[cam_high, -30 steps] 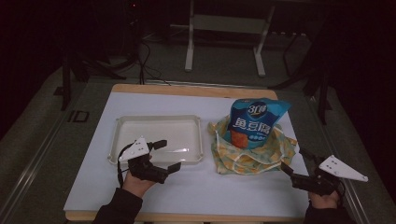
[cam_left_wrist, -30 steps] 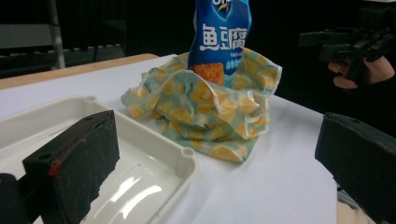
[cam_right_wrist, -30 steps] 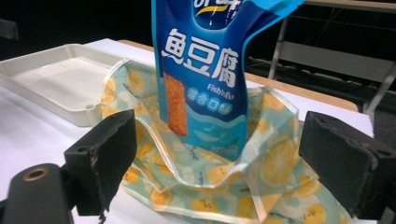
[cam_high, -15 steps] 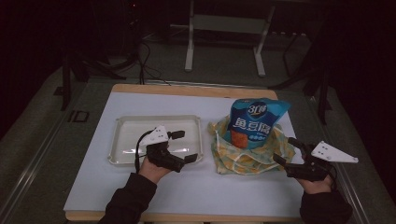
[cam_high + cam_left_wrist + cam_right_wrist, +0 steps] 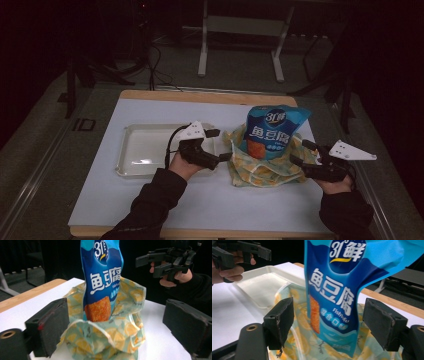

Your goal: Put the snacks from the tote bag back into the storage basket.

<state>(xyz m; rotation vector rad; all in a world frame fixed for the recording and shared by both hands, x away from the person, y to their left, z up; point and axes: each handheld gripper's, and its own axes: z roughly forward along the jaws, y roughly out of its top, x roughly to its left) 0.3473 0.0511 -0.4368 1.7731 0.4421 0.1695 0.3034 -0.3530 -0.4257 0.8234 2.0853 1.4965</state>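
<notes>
A: Why does the blue fish-tofu snack bag (image 5: 272,131) stand upright?

B: It is seated in the lemon-print pouch (image 5: 263,164) on the white table cover (image 5: 150,200), just right of the white tray (image 5: 145,150).

A: And the grippers?

B: The left gripper (image 5: 219,145) and right gripper (image 5: 302,153) flank it, both with jaws spread and empty, probably lined up to take pouch and bag.

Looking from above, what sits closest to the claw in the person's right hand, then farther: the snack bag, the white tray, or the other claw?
From the right claw:
1. Blue snack bag, just to its left, upright in the yellow-patterned bag.
2. Left claw, past the snack bag.
3. White tray, farthest, at the table's left.
</notes>
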